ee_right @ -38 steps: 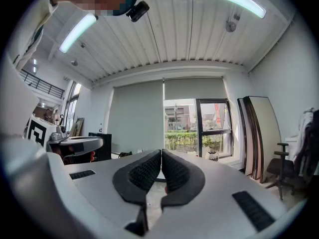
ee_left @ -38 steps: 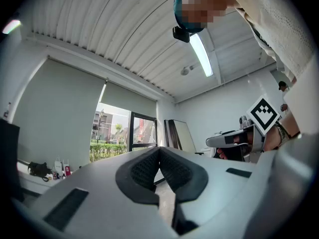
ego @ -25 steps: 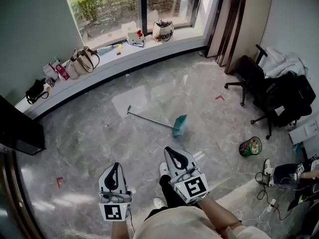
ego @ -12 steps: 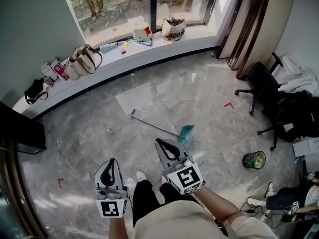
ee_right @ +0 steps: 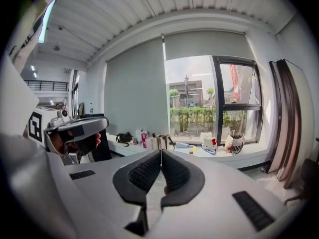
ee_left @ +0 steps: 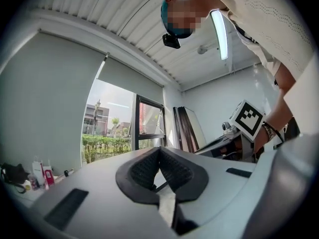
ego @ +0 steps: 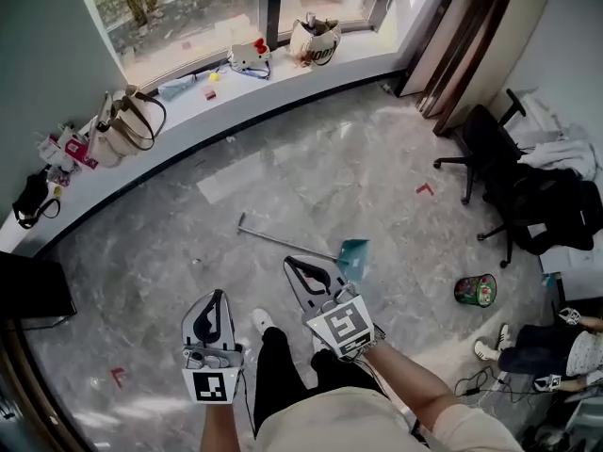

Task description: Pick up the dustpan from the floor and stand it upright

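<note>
Dustpan, one only, lies flat on the grey floor, its long handle stretching left, just ahead of the right gripper. Two grippers are up, the left gripper lower and well apart from the dustpan; each has its jaws pressed together on nothing. Two black chairs stand at right. Since a second ago the person has stepped closer, and the dustpan has not moved.

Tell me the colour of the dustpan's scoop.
The dustpan scoop is teal; the head view shows it best.
</note>
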`<move>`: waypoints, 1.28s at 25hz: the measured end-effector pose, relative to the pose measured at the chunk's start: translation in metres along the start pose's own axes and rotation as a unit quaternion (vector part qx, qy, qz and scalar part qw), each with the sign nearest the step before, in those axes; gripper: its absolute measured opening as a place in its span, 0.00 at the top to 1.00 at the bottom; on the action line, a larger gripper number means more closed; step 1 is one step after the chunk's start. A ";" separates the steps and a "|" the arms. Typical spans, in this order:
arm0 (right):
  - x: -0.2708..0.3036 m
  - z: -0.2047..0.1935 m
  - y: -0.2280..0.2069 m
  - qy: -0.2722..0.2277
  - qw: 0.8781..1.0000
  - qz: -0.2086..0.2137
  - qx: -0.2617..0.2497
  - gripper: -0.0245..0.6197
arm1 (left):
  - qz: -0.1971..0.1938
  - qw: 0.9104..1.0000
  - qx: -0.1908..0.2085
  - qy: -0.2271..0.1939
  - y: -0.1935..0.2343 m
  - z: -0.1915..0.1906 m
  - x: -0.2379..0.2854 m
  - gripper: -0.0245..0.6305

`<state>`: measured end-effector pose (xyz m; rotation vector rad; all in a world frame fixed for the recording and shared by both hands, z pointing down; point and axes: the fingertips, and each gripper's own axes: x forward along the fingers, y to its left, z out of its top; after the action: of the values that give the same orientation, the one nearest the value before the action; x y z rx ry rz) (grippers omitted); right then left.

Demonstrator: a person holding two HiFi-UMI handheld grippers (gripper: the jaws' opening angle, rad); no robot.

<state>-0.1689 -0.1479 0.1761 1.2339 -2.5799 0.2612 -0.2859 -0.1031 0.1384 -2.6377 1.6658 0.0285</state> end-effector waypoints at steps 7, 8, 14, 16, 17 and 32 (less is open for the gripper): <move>0.139 -0.118 -0.035 0.152 0.987 0.060 0.004 0.93 | -0.057 0.998 0.011 0.022 0.053 -0.095 0.081 0.95; 0.157 -0.142 -0.042 0.171 0.983 0.072 -0.001 0.93 | -0.055 0.998 0.009 0.020 0.057 -0.112 0.091 0.95; 0.256 -0.336 -0.079 0.317 0.945 0.077 -0.031 0.93 | -0.031 0.998 0.018 0.056 0.089 -0.262 0.126 0.95; 0.285 -0.410 -0.080 0.360 0.926 0.100 -0.046 0.93 | -0.020 0.997 0.012 0.070 0.098 -0.322 0.129 0.95; 0.296 -0.445 -0.081 0.375 0.918 0.115 -0.055 0.93 | -0.017 0.997 0.009 0.072 0.099 -0.352 0.132 0.95; 0.497 -0.811 -0.094 0.436 0.868 0.185 -0.149 0.80 | -0.029 0.998 -0.001 0.056 0.143 -0.719 0.156 0.95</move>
<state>-0.2623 -0.3476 1.1064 0.3430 -1.9066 0.3704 -0.3453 -0.3252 0.8519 -2.7366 1.6185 -0.1215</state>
